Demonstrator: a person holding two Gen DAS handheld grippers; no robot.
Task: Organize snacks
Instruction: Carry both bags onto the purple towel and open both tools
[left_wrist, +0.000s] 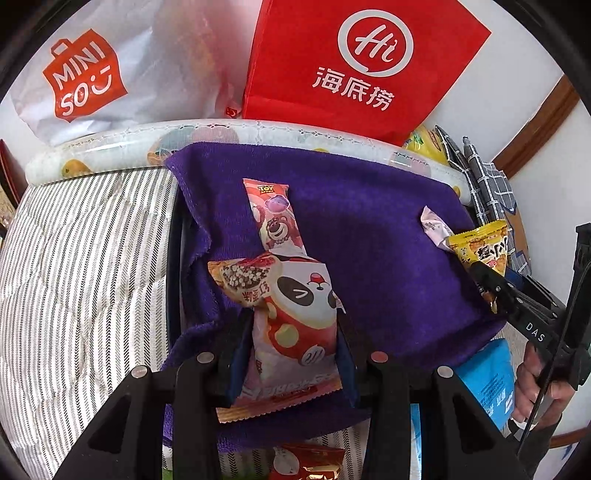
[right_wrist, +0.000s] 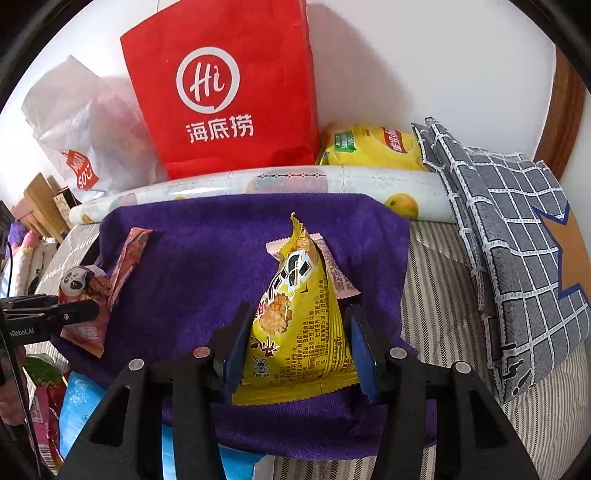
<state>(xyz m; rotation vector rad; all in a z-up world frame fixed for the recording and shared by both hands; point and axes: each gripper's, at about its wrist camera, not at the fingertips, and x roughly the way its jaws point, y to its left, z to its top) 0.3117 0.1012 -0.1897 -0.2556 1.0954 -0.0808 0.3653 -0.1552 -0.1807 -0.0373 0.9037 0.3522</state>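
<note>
A purple towel (left_wrist: 369, 236) (right_wrist: 207, 251) lies spread on a striped bed. My left gripper (left_wrist: 295, 328) is shut on a red and white panda snack pack (left_wrist: 295, 325), low over the towel's left part; the same pack (right_wrist: 83, 291) shows at the left of the right wrist view. A pink bear snack bar (left_wrist: 275, 218) lies on the towel just beyond it. My right gripper (right_wrist: 297, 325) is shut on a yellow snack pack (right_wrist: 291, 325), which also shows at the towel's right edge (left_wrist: 480, 247). A small pale pink packet (right_wrist: 332, 269) (left_wrist: 436, 229) lies under the yellow pack.
A red paper bag (left_wrist: 354, 62) (right_wrist: 229, 96) and a white plastic bag (left_wrist: 92, 81) stand against the wall behind a rolled printed sheet (right_wrist: 295, 184). A yellow pouch (right_wrist: 373, 147) and grey checked cloth (right_wrist: 517, 229) lie at the right. Blue packets (left_wrist: 487, 373) and other snacks lie near the towel's front.
</note>
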